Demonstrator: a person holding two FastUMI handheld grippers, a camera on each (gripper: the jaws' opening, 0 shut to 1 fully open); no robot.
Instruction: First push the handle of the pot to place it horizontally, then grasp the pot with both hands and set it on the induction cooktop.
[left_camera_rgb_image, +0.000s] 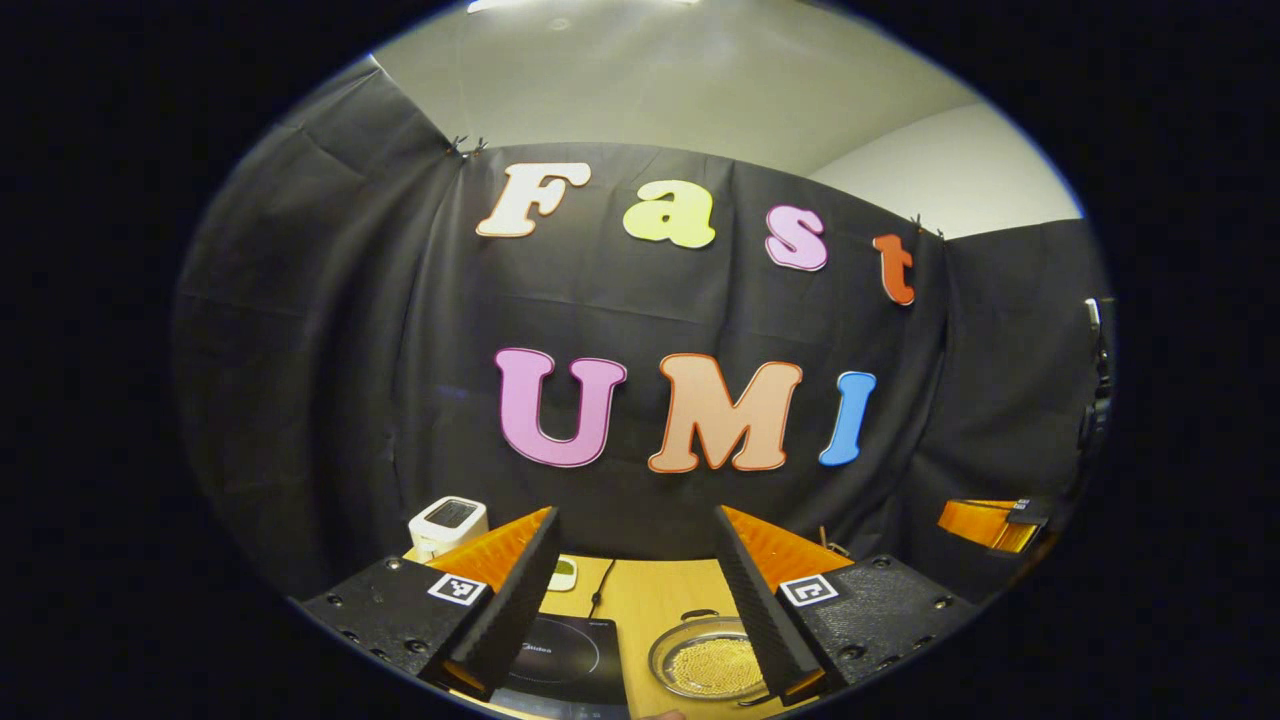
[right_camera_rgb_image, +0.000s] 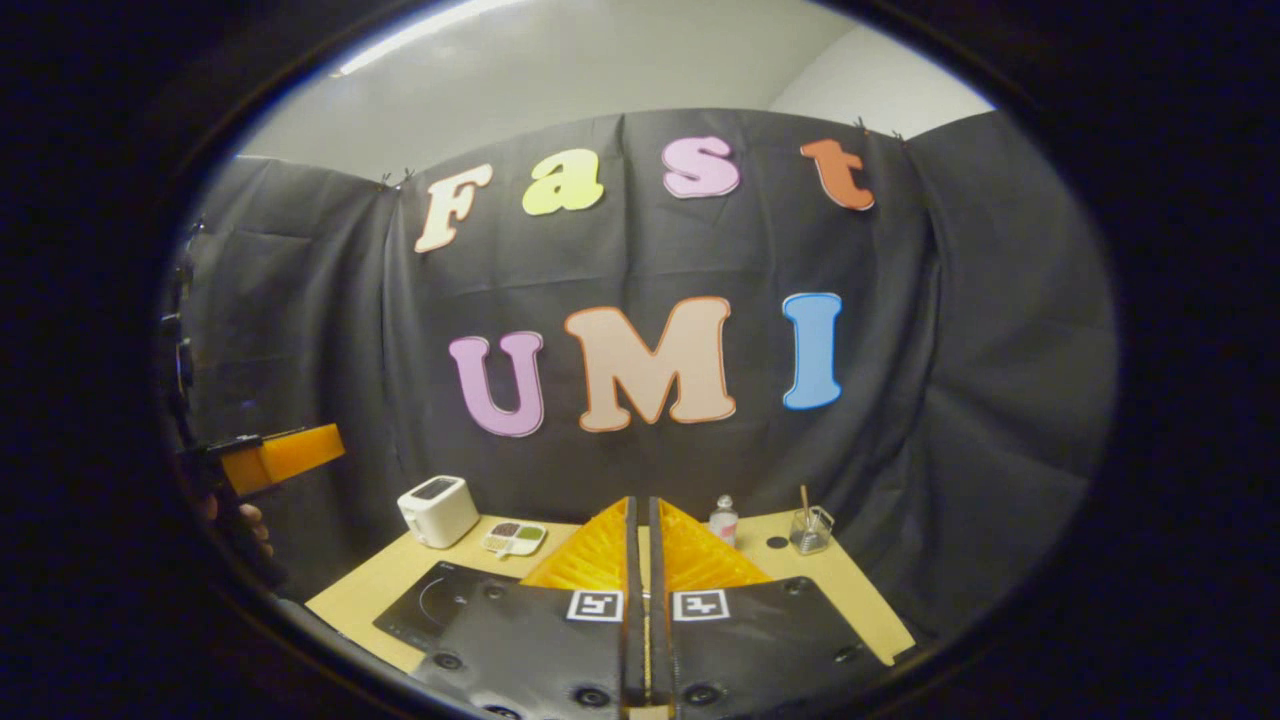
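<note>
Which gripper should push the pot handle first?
Probably left: the left gripper is open above the pot, beside the cooktop. The right gripper is shut, its fingers suit pushing too.

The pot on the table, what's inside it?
The pot holds a layer of small yellowish grains or beads across its bottom. The left gripper's finger covers the pot's right side, so that part stays hidden.

A steel pot holding yellow grains sits on the table just beside the black induction cooktop.
</note>
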